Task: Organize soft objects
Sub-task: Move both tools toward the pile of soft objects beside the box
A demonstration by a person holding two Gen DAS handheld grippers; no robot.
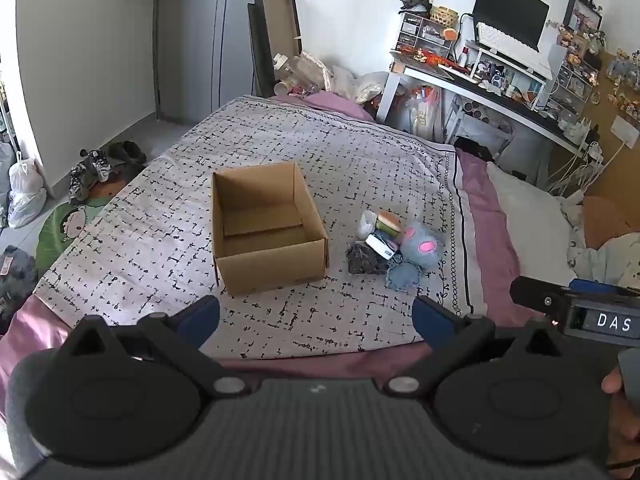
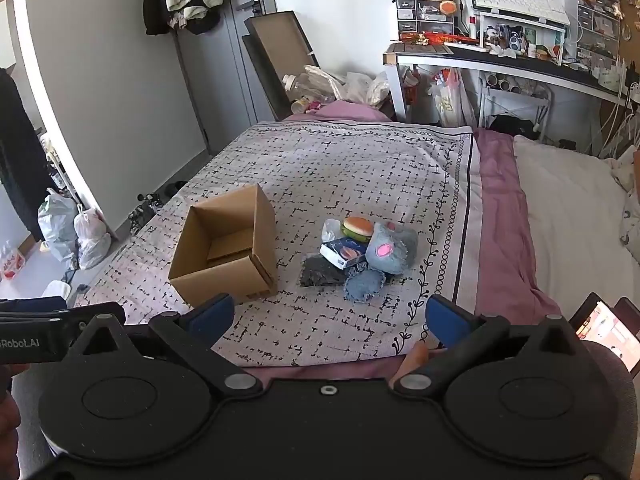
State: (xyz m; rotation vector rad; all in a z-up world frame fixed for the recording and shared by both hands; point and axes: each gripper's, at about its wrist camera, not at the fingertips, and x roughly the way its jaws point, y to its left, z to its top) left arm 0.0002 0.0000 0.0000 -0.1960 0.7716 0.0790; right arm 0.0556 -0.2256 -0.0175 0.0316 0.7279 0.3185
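Observation:
An open, empty cardboard box (image 1: pixel 264 228) (image 2: pixel 226 246) stands on the patterned bed cover. Right of it lies a small pile: a burger-shaped toy (image 1: pixel 389 222) (image 2: pixel 357 228), a grey-blue plush with a pink patch (image 1: pixel 422 246) (image 2: pixel 390 250), a small denim cushion (image 1: pixel 403 276) (image 2: pixel 366 284), a dark fabric piece (image 1: pixel 364 262) (image 2: pixel 320 272), a white-and-blue packet (image 1: pixel 382 246) (image 2: pixel 344 252) and a clear plastic bag (image 1: pixel 366 222). My left gripper (image 1: pixel 316 314) is open and empty, held back near the bed's front edge. My right gripper (image 2: pixel 328 316) is open and empty too, also short of the pile.
The patterned cover (image 1: pixel 320 152) lies over a pink sheet (image 2: pixel 500 220), with a white pillow (image 2: pixel 572 216) to the right. A cluttered desk (image 1: pixel 500 80) stands behind the bed. Bags and shoes (image 1: pixel 90 168) lie on the floor at left. A phone (image 2: pixel 604 332) lies lower right.

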